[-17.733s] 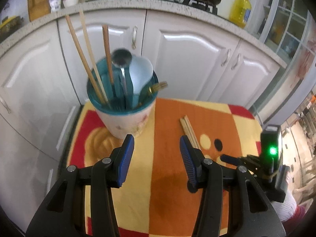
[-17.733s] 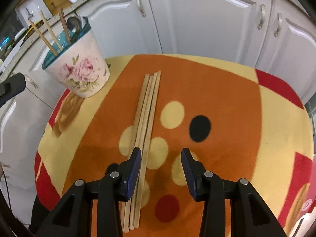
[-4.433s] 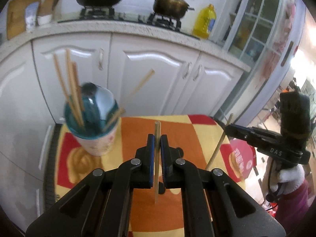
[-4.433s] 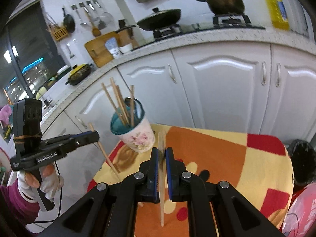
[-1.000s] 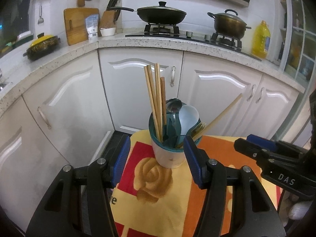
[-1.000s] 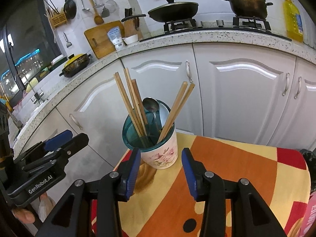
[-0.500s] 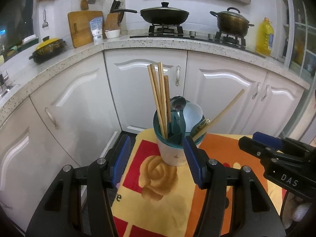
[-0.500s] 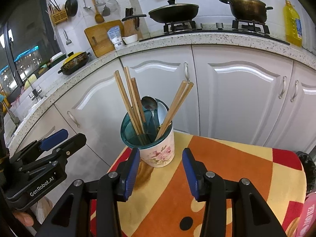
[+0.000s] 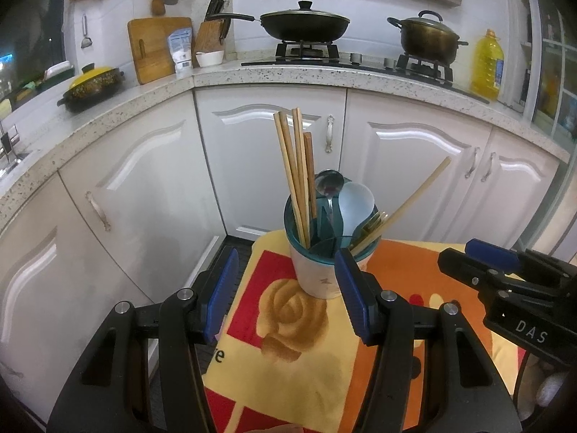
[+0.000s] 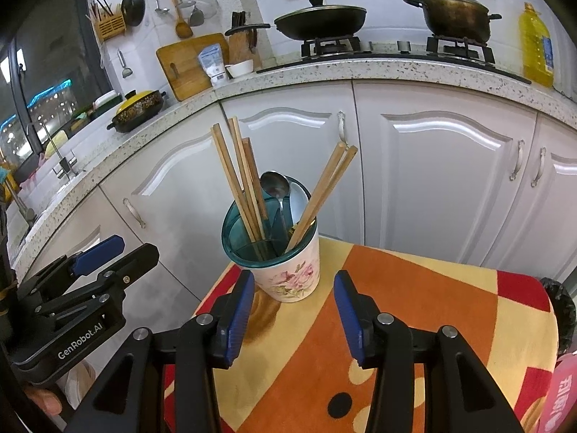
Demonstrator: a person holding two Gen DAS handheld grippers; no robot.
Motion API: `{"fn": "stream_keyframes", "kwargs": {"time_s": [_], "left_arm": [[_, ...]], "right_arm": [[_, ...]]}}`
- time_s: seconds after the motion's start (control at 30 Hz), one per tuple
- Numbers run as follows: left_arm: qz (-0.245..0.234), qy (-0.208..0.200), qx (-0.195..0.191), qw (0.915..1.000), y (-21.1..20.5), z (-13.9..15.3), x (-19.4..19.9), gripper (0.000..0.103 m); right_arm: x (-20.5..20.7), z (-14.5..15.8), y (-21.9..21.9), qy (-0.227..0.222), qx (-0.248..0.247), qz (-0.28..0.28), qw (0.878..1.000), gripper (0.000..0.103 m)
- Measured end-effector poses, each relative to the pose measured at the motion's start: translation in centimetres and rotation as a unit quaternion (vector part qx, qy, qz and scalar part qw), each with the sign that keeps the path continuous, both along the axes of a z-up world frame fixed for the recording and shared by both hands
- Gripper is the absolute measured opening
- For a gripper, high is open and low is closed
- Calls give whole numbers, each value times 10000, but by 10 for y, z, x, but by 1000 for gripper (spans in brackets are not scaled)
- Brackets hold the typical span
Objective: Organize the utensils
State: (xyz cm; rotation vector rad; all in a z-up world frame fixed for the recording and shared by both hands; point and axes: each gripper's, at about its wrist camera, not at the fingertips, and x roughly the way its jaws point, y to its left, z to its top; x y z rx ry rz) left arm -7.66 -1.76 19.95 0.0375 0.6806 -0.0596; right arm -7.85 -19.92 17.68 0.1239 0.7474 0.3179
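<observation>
The right wrist view shows the pink rose print on the utensil holder (image 10: 288, 270) and 2 chopsticks leaning right (image 10: 322, 195) side by side against its teal rim; the left wrist view shows the holder's plain back (image 9: 317, 274) and those chopsticks (image 9: 404, 205) overlapping almost as 1 line, along with a pale blue spoon (image 9: 355, 205) that the right view mostly hides. Both views show 3 upright chopsticks (image 9: 294, 173) and a metal spoon (image 10: 276, 186) in the holder, which stands at the far corner of the orange and yellow patterned tablecloth (image 10: 414, 281). 4.4 s ago each gripper was pinched on a single chopstick held above the cloth; now those sticks are gone from the jaws, the leaning pair in the holder has grown from 1 stick to 2, and the cloth, which carried a bundle of chopsticks 17.7 s ago, is bare of them. The left gripper (image 9: 285, 288) is held tilted downward toward the holder, jaws parted about halfway and empty. The right gripper (image 10: 292, 310) is angled down likewise, jaws parted, nothing between the pads.
</observation>
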Motion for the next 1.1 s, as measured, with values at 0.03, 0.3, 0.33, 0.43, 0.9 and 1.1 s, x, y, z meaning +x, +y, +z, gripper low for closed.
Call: {"fn": "stream_keyframes", "kwargs": {"time_s": [0.03,0.3,0.33,0.43,0.9,1.1], "left_arm": [[9,-6,6,10000,0,0,0,55],[0,8,-3,10000,0,-1,0,55],[7,3,-1,10000,0,-1,-1,55],[30,-1,-3,10000,1,-2,-1,55],[63,20,-43,10000,3,-3,-1,55],[46,30,-8,10000,4,-2,0,55]], "right_arm": [[0,0,0,2,-4,-5,10000,44],[0,0,1,3,-24,-7,10000,45],[0,0,1,1,-24,-3,10000,45],[1,-1,1,8,-43,10,10000,46],[4,-2,6,23,-115,65,9999,46],[7,-2,7,69,-171,98,9998,46]]}}
